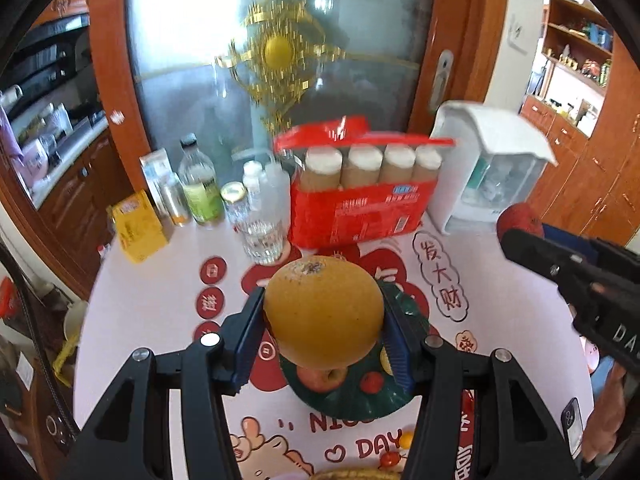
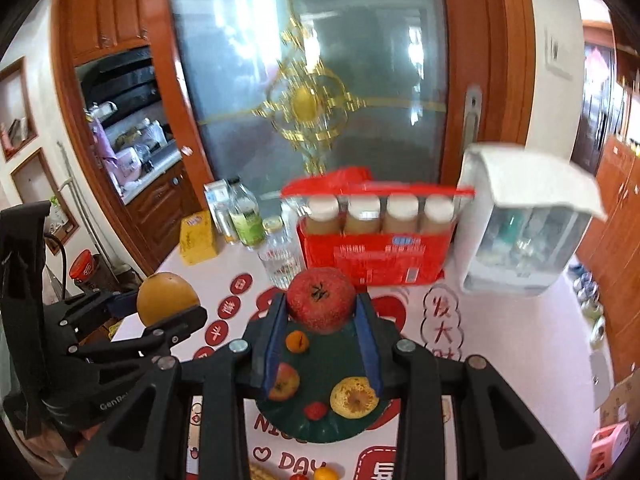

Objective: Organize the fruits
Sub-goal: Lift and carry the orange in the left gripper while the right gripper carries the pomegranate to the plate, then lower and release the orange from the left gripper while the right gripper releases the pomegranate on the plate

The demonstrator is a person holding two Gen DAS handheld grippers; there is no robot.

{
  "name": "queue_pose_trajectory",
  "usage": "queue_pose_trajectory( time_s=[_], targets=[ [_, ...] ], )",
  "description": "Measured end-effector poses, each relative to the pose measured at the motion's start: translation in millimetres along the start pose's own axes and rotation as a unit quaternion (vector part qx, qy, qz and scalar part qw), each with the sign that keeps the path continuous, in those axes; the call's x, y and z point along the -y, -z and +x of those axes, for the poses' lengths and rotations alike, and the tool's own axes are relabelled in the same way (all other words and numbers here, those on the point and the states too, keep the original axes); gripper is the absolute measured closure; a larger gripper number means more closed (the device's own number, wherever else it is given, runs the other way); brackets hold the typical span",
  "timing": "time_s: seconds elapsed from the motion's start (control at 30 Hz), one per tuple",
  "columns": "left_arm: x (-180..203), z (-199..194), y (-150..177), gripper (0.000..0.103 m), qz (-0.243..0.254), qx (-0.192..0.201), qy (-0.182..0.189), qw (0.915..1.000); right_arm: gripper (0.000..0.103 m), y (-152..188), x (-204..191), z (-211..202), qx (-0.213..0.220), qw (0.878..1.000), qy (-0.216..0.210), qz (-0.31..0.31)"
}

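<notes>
left gripper (image 1: 322, 330): clamped on the orange (image 1: 323, 312), blue pads pressed on both its sides; also seen at left in the right wrist view (image 2: 170, 310), orange (image 2: 168, 298) between its jaws
orange: big, yellow-orange, stem scar facing up and away; held in the air above the green plate (image 1: 352, 404), not touching it
right gripper (image 2: 320, 332): clamped on the red fruit (image 2: 321, 299); blue pads angled in, touching the fruit's lower sides; in the left wrist view it comes in from the right edge (image 1: 516, 236), red fruit (image 1: 520, 220) at its tip
red fruit: round, speckled red skin, dark calyx on top; held up over the far rim of the plate, clear of it
green plate: dark green, scalloped rim, on the surface (image 2: 500, 340) near the front middle
on plate: small tangerine (image 2: 297, 341) far left; red-yellow apple (image 2: 285, 381) near left, partly behind the left pad; cut orange half (image 2: 354, 397) near right, cut face up; small red fruit (image 2: 315, 410) at the near rim
off plate: small orange and red fruits (image 2: 324, 473) on the surface near the bottom edge, blurred
surface: pale pink cloth with red print and lettering
back of surface: red carton (image 2: 376, 256) with four white-capped bottles, lid flap up; white dispenser box (image 2: 524, 224) right of it; clear glass tumbler (image 2: 280, 260) just left of the carton; bottles and jars (image 2: 248, 220) and a yellow box (image 2: 198, 238) further left
background: frosted glass door with gold ornament, wood frame and cabinets
blur: far things smeared
</notes>
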State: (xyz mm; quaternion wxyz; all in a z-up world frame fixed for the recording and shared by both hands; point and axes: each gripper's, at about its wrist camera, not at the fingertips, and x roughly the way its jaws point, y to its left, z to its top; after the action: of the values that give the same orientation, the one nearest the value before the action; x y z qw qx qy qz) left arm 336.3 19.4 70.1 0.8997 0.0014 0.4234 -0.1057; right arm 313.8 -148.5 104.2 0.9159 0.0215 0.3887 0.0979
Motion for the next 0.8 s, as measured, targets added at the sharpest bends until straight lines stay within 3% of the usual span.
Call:
queue_pose_trajectory(
  time_s=[0.27,0.5,0.8],
  targets=[
    [7.8,93.5,14.7,0.05,-0.008,-0.064,0.01,0.9978,0.069,31.7,32.0,96.1,-0.079,0.996,-0.011,0.039],
    [11.8,164.0,29.7,0.05,-0.015,-0.111,0.024,0.9934,0.069,56.5,54.0,158.9,-0.122,0.991,-0.017,0.059],
    [16.6,214.9,47.9,0.05,0.002,-0.148,0.032,0.9885,0.069,84.2,69.6,213.4,-0.16,0.984,-0.019,0.072]
  ],
)
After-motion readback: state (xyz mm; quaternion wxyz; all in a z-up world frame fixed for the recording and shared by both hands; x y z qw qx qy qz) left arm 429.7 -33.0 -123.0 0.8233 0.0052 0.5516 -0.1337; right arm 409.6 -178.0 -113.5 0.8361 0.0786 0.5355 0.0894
